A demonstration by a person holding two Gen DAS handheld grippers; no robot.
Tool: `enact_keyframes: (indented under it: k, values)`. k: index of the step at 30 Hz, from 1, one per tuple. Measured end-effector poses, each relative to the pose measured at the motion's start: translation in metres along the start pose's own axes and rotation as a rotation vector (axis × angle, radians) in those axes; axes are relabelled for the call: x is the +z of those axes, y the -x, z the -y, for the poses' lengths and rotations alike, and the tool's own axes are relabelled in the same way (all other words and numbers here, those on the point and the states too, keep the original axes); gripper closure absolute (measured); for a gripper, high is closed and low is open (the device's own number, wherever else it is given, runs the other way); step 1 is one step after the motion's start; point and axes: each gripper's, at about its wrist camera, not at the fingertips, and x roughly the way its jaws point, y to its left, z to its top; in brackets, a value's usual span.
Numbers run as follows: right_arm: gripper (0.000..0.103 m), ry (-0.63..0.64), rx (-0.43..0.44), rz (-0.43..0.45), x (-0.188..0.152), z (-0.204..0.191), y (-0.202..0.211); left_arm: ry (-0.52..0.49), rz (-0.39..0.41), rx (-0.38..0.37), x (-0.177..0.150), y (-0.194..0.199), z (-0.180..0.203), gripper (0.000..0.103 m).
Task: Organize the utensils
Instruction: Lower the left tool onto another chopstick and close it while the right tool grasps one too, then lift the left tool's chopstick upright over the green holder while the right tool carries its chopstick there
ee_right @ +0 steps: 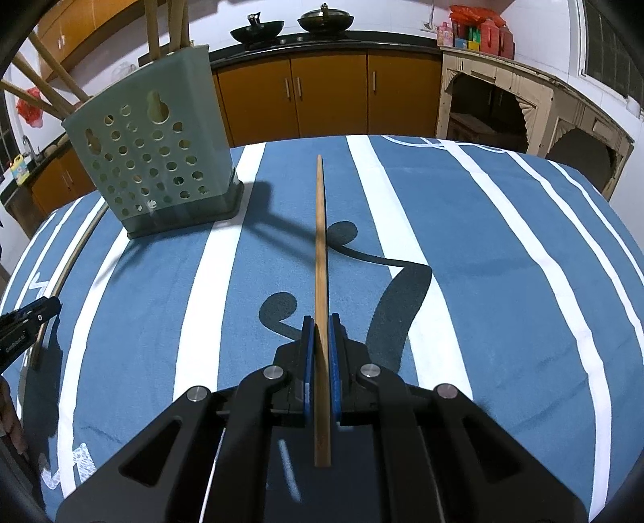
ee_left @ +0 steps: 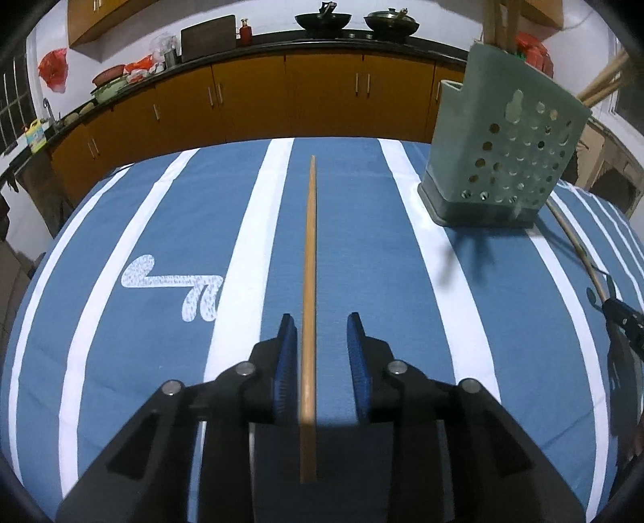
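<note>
Left gripper (ee_left: 321, 326) sits low over the blue-and-white striped tablecloth (ee_left: 120, 225) with its blue-padded fingers (ee_left: 286, 362) spread apart. A wooden chopstick (ee_left: 309, 305) runs straight down the gap between them, nearer the left pad than the right — whether it touches that pad I cannot tell from here. It points away toward the far edge of the table, its thin tip on the blue band between two white stripes.

Over to the right gripper (ee_right: 321, 328) — jaws pinched in tight on a second chopstick (ee_right: 320, 249), both blue pads pressing its sides. The stick juts forward along the fingers, tip aimed at the far side of the table, its butt end reaching back over the gripper body. Dark curling shadows fall on the cloth beside it.

The green perforated utensil holder (ee_left: 503, 153) stands upright on the cloth, ahead and to the right of the left gripper; in the right wrist view it is ahead and to the left (ee_right: 155, 157). Several wooden sticks (ee_right: 44, 80) already poke out of its top, leaning at different angles.

Each gripper shows at the edge of the other's view, well apart across the table. Behind, orange cabinets (ee_left: 281, 96) run under a dark counter carrying two black woks (ee_left: 323, 20).
</note>
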Motion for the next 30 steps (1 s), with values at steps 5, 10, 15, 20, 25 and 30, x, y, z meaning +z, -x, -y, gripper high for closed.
enact_keyframes:
  k: [5,10,15,20,25,30]
  values:
    - [0.095,-0.001,0.002,0.000,0.000,0.001,0.000,0.011,0.000,-0.006,-0.001,0.003,0.001,0.073]
    - [0.095,-0.003,0.003,0.000,0.000,0.000,0.000,0.019,0.001,-0.011,-0.002,0.003,-0.002,0.072]
    - [0.095,-0.002,0.006,-0.001,-0.003,0.001,0.002,0.033,0.001,-0.017,-0.007,0.006,-0.008,0.073]
    - [0.095,-0.006,0.016,-0.001,-0.004,0.003,0.003,0.033,0.002,-0.015,-0.010,0.009,-0.009,0.087]
    - [0.095,-0.010,0.037,0.004,-0.006,0.006,0.006,0.012,-0.007,-0.027,-0.012,0.012,-0.007,0.095]
    - [0.095,-0.006,0.046,0.064,-0.006,0.008,0.027,0.012,0.004,-0.039,-0.014,0.025,-0.011,0.095]
